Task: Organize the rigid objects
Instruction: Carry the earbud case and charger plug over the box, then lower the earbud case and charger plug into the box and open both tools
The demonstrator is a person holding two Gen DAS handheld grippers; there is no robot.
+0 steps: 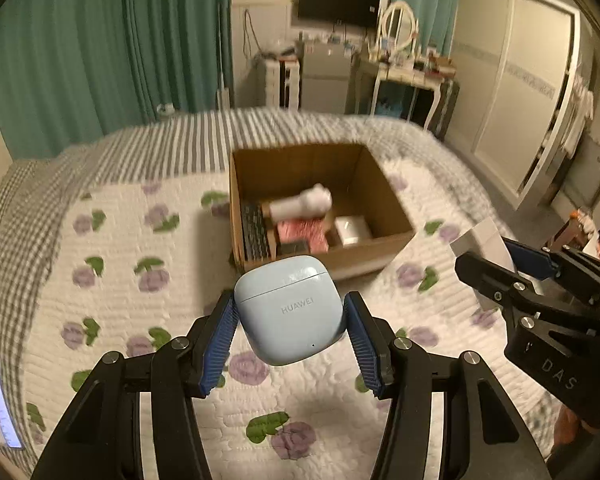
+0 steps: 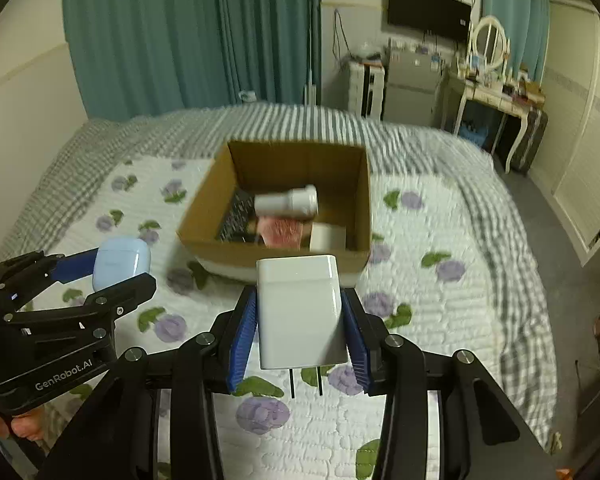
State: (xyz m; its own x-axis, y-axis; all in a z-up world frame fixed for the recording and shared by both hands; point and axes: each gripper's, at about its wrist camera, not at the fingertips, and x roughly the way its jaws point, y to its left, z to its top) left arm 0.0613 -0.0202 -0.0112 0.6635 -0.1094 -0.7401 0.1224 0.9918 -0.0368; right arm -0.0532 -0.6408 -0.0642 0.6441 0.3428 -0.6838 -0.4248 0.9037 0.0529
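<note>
My left gripper (image 1: pixel 290 316) is shut on a light blue Huawei earbud case (image 1: pixel 290 308), held above the flowered bedspread just short of the cardboard box (image 1: pixel 380 256). My right gripper (image 2: pixel 300 320) is shut on a white charger plug (image 2: pixel 300 308) with its two prongs pointing down, held in front of the box (image 2: pixel 276 258). The box holds a white bottle (image 2: pixel 288 200), a red-patterned item (image 2: pixel 282 230), a dark keyboard-like item (image 2: pixel 236 216) and a white case (image 2: pixel 328 236). The left gripper with the blue case (image 2: pixel 120 260) shows at the left of the right wrist view.
The box sits on a bed with a flowered quilt (image 1: pixel 140 300) and a grey striped blanket (image 2: pixel 260 124). Green curtains (image 1: pixel 100 60), a dressing table (image 2: pixel 496 92) and a wall TV (image 2: pixel 428 10) stand beyond. A wardrobe (image 1: pixel 520 100) is on the right.
</note>
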